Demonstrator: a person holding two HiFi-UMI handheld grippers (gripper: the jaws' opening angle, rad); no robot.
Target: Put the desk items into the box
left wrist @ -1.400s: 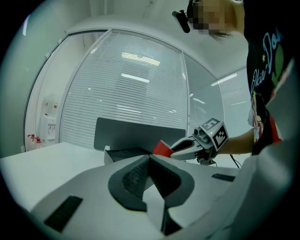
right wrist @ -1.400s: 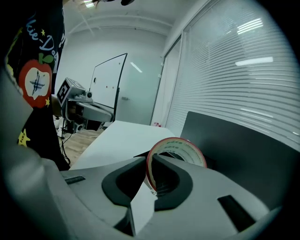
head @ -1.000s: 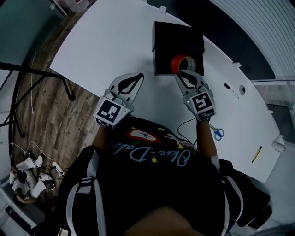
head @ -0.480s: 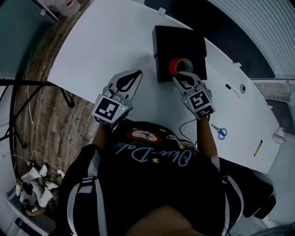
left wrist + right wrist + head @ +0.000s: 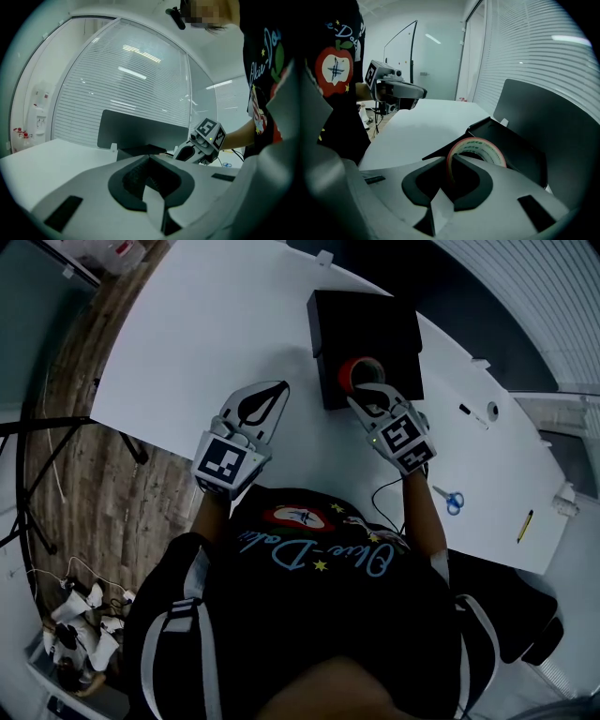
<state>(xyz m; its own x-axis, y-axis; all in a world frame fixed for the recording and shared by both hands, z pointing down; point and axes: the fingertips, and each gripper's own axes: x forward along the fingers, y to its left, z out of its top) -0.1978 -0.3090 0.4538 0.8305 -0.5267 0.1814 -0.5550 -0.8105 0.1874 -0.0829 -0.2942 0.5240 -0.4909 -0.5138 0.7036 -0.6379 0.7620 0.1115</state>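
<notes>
Tape roll point(image 5: 360, 371) lower over box point(image 5: 375, 324)

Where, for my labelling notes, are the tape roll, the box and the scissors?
tape roll point(image 5: 483, 146): right gripper view, on its pale outer band.
box point(image 5: 373, 322): head view, on its bare dark surface behind the tape roll.
scissors point(image 5: 453, 500): head view, on the blue handles.

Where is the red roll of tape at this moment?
In the head view the roll of tape is right of centre, gripped in the right claw, over the near edge of the open black box.
</notes>
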